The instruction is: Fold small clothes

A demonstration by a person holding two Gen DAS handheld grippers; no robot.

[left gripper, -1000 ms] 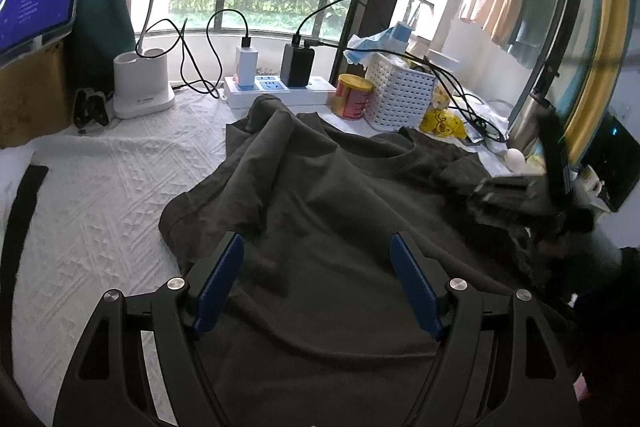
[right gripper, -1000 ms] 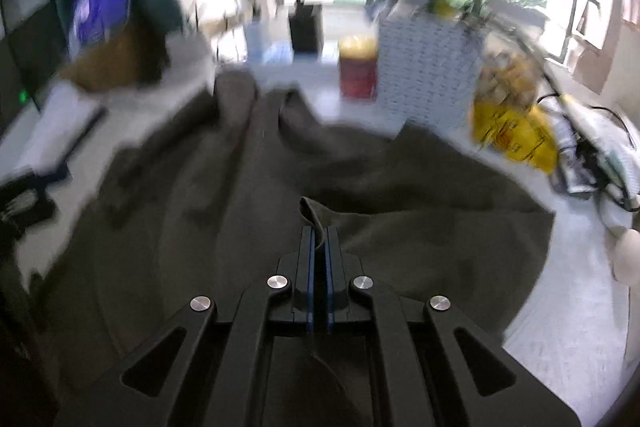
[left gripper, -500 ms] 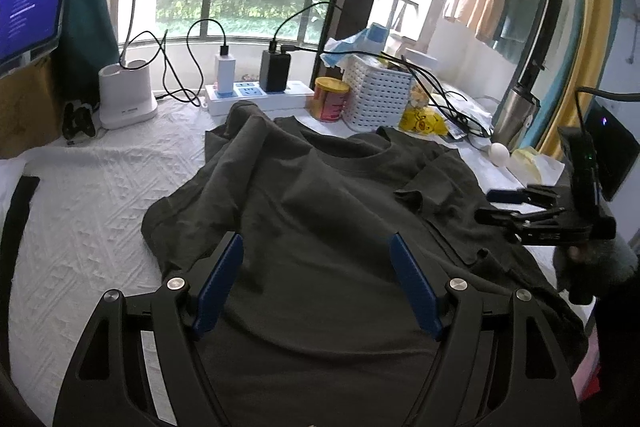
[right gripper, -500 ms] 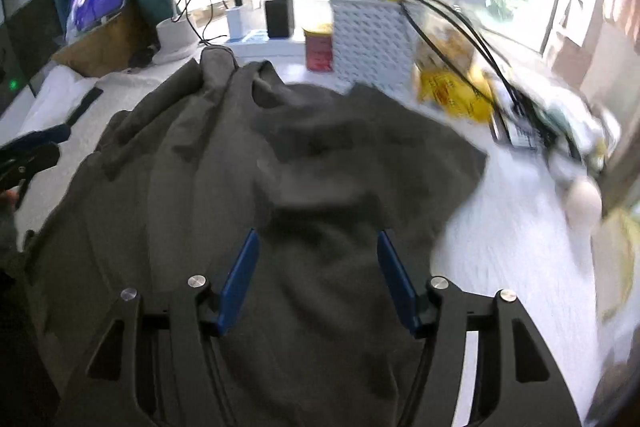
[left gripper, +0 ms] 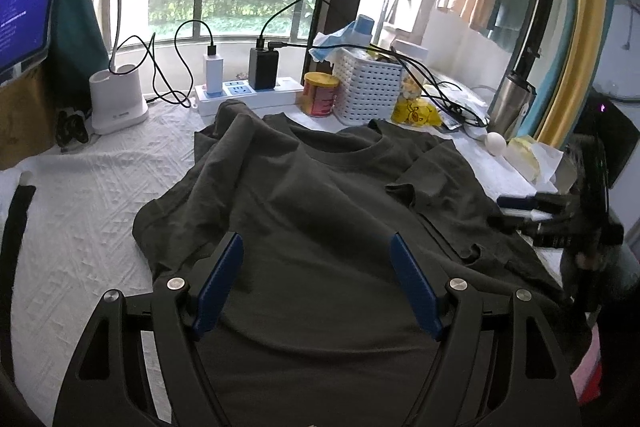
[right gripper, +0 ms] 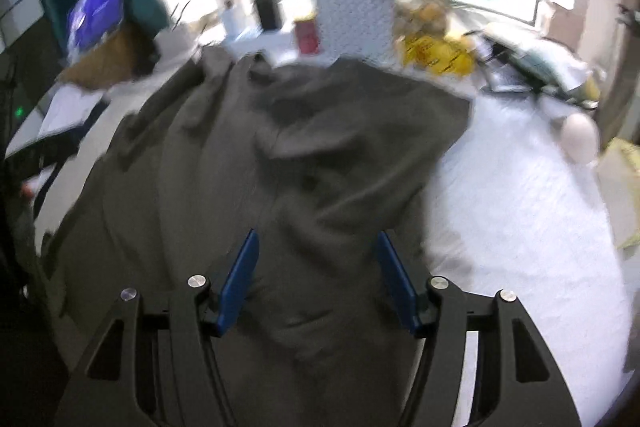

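1. A second ago the right gripper [right gripper: 316, 283] was clenched on a fold of the dark T-shirt [left gripper: 320, 211]; now its blue pads stand apart with the cloth released, and the sleeve it carried lies draped over the shirt's body.

2. Left wrist view: the left gripper [left gripper: 316, 283] hangs over the lower part of the T-shirt, jaws spread wide, pads clear of the fabric, gripping nothing. The T-shirt lies collar-away on the white textured cloth [left gripper: 80, 211], its neckline just short of the white basket [left gripper: 366, 87]. A red can with a yellow lid [left gripper: 320, 95] stands just left of the basket, and the power strip [left gripper: 248, 95] with two chargers plugged in lies left of the can. A white desk lamp [left gripper: 118, 99] stands further left of the basket, near the cloth's far edge. A yellow bag [left gripper: 416, 111] sits just right of the basket, a steel flask [left gripper: 512, 103] beyond it. The right gripper [left gripper: 524, 207] shows at the T-shirt's right edge, held in a hand [left gripper: 592, 255].

3. Right wrist view, blurred: the right gripper's pads straddle a ridge of rumpled T-shirt [right gripper: 300, 155] without pressing it, as far as the smear allows. The basket [right gripper: 352, 15] stands beyond the shirt's collar end, with the can [right gripper: 306, 35] at its left and the yellow bag [right gripper: 436, 51] at its right.
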